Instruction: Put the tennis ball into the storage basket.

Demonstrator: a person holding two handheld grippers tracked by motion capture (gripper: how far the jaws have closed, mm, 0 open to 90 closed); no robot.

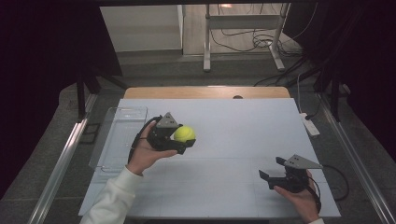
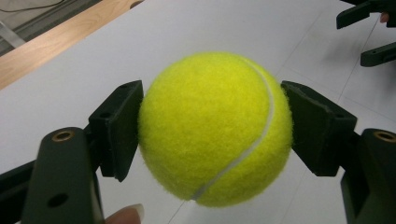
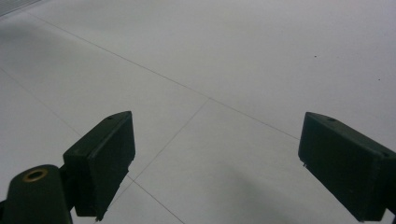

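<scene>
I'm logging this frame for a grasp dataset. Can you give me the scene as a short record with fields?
held thing: tennis ball, yellow-green
left claw: shut on the tennis ball, a pad on each side
right claw: open, nothing between its jaws
surface: white table
other thing: clear tray at the table's left edge
ball on table: cannot tell

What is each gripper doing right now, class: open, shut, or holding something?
Left gripper: shut on the ball, one pad pressing each side.
Right gripper: open, nothing between its jaws.
</scene>
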